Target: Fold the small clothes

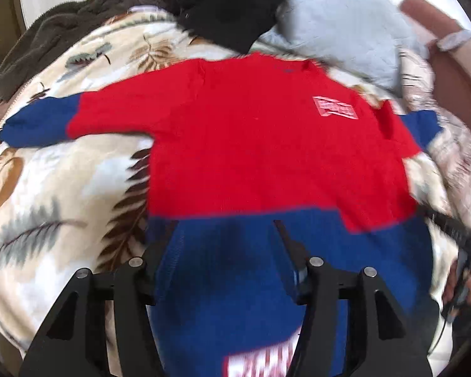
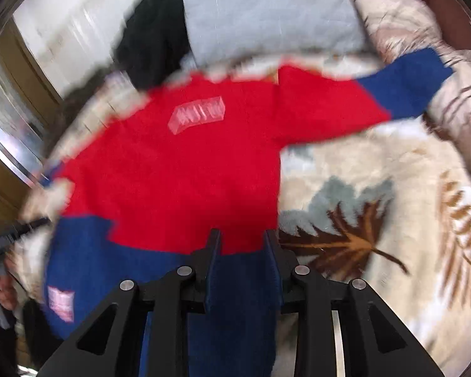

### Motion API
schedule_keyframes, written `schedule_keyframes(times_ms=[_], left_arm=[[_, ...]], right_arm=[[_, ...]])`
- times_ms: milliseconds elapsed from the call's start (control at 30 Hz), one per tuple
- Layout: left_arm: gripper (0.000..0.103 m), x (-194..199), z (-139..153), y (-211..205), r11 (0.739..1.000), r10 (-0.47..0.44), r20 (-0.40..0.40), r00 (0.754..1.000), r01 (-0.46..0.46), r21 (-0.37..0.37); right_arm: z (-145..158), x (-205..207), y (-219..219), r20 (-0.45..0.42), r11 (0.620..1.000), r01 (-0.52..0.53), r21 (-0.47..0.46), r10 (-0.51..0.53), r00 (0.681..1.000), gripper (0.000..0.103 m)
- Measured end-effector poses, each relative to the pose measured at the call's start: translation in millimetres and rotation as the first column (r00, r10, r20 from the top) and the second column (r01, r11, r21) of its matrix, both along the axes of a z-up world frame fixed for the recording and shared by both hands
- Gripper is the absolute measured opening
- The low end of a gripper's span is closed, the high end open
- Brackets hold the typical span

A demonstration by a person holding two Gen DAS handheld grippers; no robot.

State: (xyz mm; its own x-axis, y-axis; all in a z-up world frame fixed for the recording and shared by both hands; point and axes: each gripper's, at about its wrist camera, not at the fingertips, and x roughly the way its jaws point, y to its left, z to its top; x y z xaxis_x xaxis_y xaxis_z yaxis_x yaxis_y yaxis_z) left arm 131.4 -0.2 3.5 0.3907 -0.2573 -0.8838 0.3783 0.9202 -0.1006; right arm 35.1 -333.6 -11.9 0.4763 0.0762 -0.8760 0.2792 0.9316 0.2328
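Now, sweater: I see a red and blue sweater [image 1: 267,150] spread flat, front up, on the leaf-print blanket [image 1: 62,188] covering the bed, sleeves out to both sides.
Left tool: my left tool [image 1: 226,229] hangs over the blue hem band, jaws about half open, nothing gripped; cloth shows in the gap, pads not pressing.
Right tool: my right tool [image 2: 241,238] sits over the seam where red meets blue near the hem's edge, jaws narrow, slightly apart; whether they pinch the fabric I cannot tell.
White patches: one on the chest [image 2: 197,116], one on the blue band [image 2: 61,303].
Around: a black garment [image 1: 229,9] touches the collar; a pale grey pillow [image 1: 339,22] lies beside it; a brown fuzzy throw [image 1: 62,31] sits far left.
Person: a forearm with a wristwatch [image 1: 453,39] shows at the right edge.
In the way: nothing lies on the sweater itself.
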Motion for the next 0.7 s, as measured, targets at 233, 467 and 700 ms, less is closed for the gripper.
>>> schedule_keyframes(times_ms=[233,467,700], left_arm=[[0.056,32.9,-21.7,-30.7,1.000,-0.022,-0.036,0.999,0.022,0.001],[0.057,60.0,-20.1,-56.9,0.995,-0.047,0.001,0.999,0.047,-0.082],[0.057,81.5,-17.5,-79.2,0.988,-0.061,-0.004,0.998,0.060,-0.139]], right_arm=[[49.6,-4.4,-126.7,0.234,0.942,0.330,0.056,-0.334,0.913,0.048],[32.0,12.9,-262.8,0.240,0.739,0.674,0.005,-0.655,0.716,0.055],[16.4,45.6,-257.7,0.298,0.691,0.704,-0.163,-0.646,0.703,0.011]])
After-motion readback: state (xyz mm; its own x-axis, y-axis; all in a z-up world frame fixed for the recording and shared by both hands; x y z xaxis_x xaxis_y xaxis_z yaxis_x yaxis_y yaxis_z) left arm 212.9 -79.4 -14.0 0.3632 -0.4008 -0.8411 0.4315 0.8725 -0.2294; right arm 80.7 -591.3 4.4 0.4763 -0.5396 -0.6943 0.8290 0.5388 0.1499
